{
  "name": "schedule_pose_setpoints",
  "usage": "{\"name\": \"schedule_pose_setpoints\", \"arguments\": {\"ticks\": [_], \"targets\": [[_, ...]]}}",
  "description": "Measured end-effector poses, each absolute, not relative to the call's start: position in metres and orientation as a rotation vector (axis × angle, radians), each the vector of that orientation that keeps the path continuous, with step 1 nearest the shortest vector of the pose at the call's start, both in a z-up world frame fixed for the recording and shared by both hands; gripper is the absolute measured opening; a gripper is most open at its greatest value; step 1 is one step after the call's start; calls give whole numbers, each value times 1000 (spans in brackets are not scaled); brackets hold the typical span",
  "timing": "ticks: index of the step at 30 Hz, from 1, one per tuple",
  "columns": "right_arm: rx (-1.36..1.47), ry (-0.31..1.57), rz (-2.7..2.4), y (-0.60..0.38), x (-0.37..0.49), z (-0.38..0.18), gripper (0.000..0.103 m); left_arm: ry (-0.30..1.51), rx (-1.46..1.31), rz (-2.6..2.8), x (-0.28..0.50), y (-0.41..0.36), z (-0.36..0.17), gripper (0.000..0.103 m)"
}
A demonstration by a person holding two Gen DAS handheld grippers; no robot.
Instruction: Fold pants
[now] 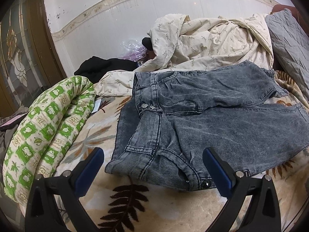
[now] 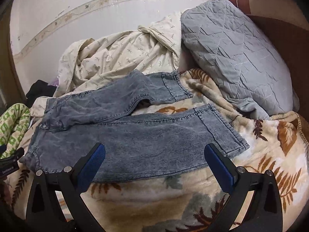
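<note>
We are in a home bedroom, on an unmade bed: a plush cream blanket printed with brown leaves (image 2: 270, 154) covers it, a rumpled cream duvet with small sprigs (image 2: 119, 58) is heaped toward the glossy white tiled wall with a floral border strip (image 1: 108, 19), a quilted grey pillow (image 2: 237, 58) leans nearby, and a brown wooden door with patterned glass (image 1: 17, 54) stands beside it.

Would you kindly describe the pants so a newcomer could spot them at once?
On the leaf-patterned blanket covering the bed, before the rumpled cream quilt, lie the pants. They are the only grey-blue washed denim, legs spread apart, metal snaps at the waist.
</note>
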State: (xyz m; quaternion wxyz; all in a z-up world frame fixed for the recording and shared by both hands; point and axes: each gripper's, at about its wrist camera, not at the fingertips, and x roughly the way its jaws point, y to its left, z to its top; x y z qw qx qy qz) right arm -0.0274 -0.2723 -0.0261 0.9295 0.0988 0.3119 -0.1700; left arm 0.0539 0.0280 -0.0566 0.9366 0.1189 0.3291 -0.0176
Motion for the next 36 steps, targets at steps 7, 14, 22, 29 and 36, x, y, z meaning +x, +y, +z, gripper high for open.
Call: {"name": "schedule_pose_setpoints", "arguments": {"ticks": [7, 14, 22, 29, 36], "targets": [[201, 639, -347, -272, -27, -26, 103, 676, 246, -35, 54, 29, -57, 103], [203, 639, -348, -271, -28, -27, 103, 678, 247, -35, 55, 29, -57, 103], [188, 642, -346, -275, -24, -25, 103, 701, 227, -49, 60, 32, -57, 103], [194, 634, -309, -327, 25, 8, 103, 664, 176, 15, 117, 62, -20, 103], [278, 714, -303, -386, 114, 19, 103, 681, 232, 61, 211, 82, 0, 103]]}}
